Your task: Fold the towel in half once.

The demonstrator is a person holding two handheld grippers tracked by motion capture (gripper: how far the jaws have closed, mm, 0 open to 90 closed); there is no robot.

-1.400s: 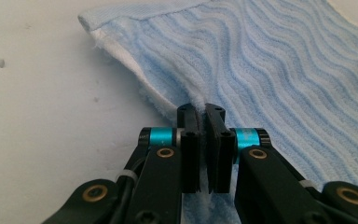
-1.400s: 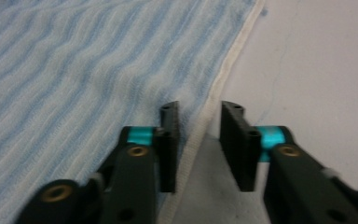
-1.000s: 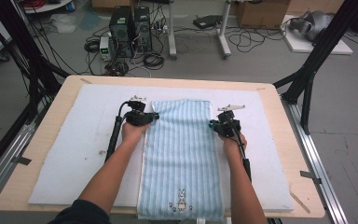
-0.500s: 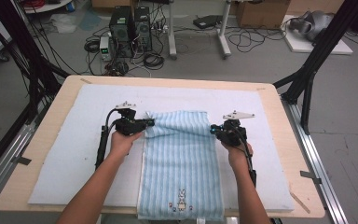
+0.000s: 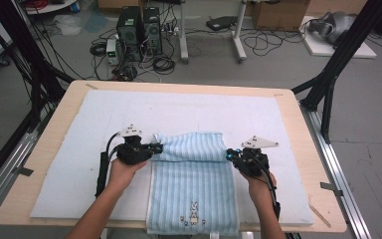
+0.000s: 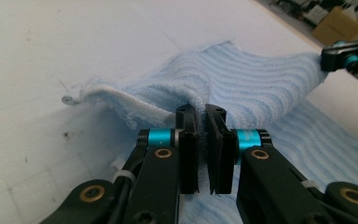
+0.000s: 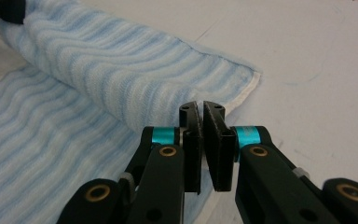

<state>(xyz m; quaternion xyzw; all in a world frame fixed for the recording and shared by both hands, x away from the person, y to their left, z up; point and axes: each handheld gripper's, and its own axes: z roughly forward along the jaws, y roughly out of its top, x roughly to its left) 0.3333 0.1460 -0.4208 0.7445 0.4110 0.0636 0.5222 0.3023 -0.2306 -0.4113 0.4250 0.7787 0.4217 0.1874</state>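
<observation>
Closest to the person, a pale blue striped towel [image 5: 194,194] lies flat on the white mat [image 5: 69,189] that covers the desk [image 5: 288,99], its near hem hanging a little over the front edge. A small rabbit motif [image 5: 194,215] sits near that hem.

Farther up, the person's two hands each hold a tool at the towel's sides. The left tool [image 5: 155,148] is pinched tight on the towel's left edge; in the left gripper view its jaws stand almost together with cloth between them. The right tool [image 5: 230,155] is likewise clamped on the right edge, jaws nearly closed on the fabric in the right gripper view.

Between the two tools, the towel's far end is lifted and doubled back toward the person, forming a soft raised roll [image 5: 191,147] across the width.

Judging by this, the fold is begun but not finished: the far edge is only part-way over, well short of the near hem. Carrying it across, laying it flat and letting go all seem left to do.

Beyond the desk, computer towers [image 5: 142,27] and cables lie on the floor.
</observation>
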